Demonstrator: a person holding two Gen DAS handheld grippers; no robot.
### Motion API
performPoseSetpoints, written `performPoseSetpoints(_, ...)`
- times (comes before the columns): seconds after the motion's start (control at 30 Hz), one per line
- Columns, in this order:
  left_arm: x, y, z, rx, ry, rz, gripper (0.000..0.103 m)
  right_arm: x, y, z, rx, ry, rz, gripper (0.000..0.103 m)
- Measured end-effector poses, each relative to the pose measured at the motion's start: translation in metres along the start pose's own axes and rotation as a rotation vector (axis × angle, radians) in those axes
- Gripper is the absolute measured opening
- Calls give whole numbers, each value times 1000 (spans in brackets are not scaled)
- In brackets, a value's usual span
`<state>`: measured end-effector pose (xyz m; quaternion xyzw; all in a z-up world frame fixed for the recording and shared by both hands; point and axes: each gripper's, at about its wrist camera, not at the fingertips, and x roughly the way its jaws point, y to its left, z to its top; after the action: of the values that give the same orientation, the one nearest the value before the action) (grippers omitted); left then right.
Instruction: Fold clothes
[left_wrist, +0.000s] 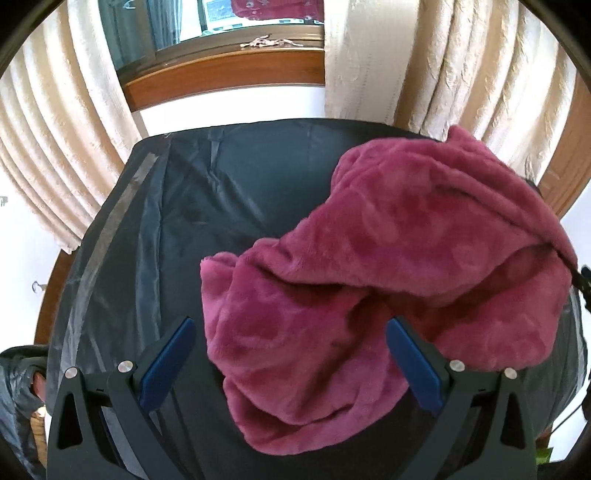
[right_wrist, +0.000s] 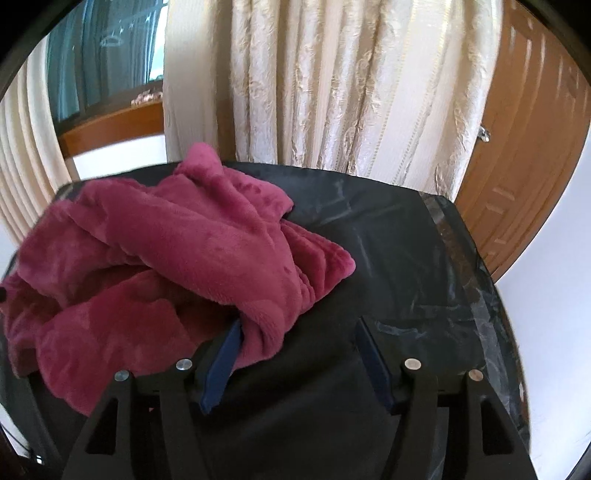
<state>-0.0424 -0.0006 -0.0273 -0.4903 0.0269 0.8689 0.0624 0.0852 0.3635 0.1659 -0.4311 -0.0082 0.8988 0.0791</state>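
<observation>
A crumpled magenta fleece garment lies in a heap on the black-covered table. In the left wrist view my left gripper hovers over the heap's near end, its blue-padded jaws wide apart and the fleece lying below and between them, not pinched. In the right wrist view the garment fills the left half of the table. My right gripper is open. A fold of fleece hangs against its left finger, and its right finger is over bare black cover.
Cream patterned curtains hang right behind the table's far edge. A window with a wooden sill is behind on the left, a wooden door on the right. Grey tape runs along the table's side edges. Dark padded fabric shows at lower left.
</observation>
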Motion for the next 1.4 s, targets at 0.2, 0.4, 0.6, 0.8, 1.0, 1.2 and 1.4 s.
performPoseSetpoints(0.2,2,14,21,-36,-56,-23,103,-9,6,8,31,-77,113,65)
performPoseSetpoints(0.4,16,28,34,-16,-57,-160,103,-15,44,26,-50,-94,198,65)
performPoseSetpoints(0.6,38,21,40,78,-1,-359,103,-1,61,41,-65,-62,209,65)
performPoseSetpoints(0.8,68,1,39,177,92,-392,91,13,71,38,-52,-26,205,65)
performPoseSetpoints(1.0,70,-8,18,199,145,-534,76,13,88,35,-37,-2,225,65)
performPoseSetpoints(1.2,39,-25,-21,269,114,-677,76,12,120,44,42,42,398,65)
performPoseSetpoints(1.4,20,-24,-51,292,61,-719,76,11,182,49,11,102,558,65)
